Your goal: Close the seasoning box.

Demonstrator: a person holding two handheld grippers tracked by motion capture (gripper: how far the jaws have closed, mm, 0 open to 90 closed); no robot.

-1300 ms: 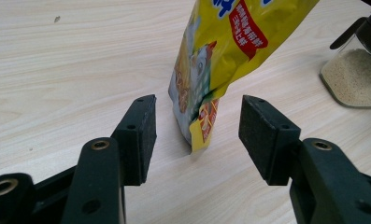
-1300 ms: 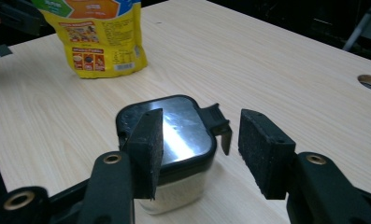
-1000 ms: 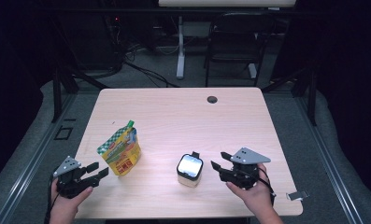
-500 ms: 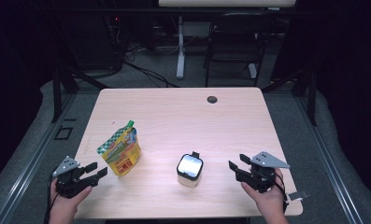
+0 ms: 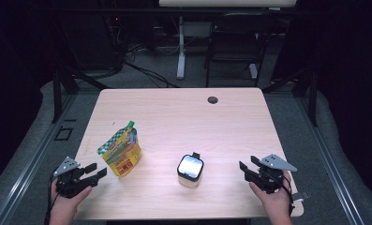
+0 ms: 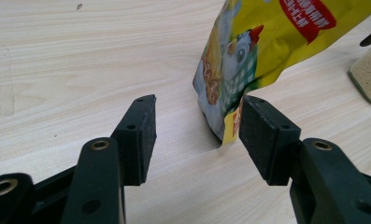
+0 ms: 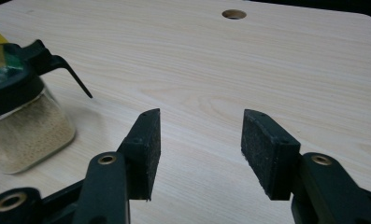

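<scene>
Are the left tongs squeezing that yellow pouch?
No, the left tongs are open, and the yellow pouch stands just past them.

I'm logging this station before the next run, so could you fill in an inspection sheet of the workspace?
Surface: light wooden table, one round grommet hole near the far edge.
Job's things: yellow snack pouch standing upright; glass jar with black lid, holding pale granules.
Clutter: nothing seen.
Grippers: left tongs open, beside the pouch, not touching it; right tongs open, apart from the jar, over bare wood.
Cables: one trails from the left tongs along the forearm; loose cables on the floor beyond the table.
Surroundings: dark room, chair and desk legs behind, grey floor.
</scene>
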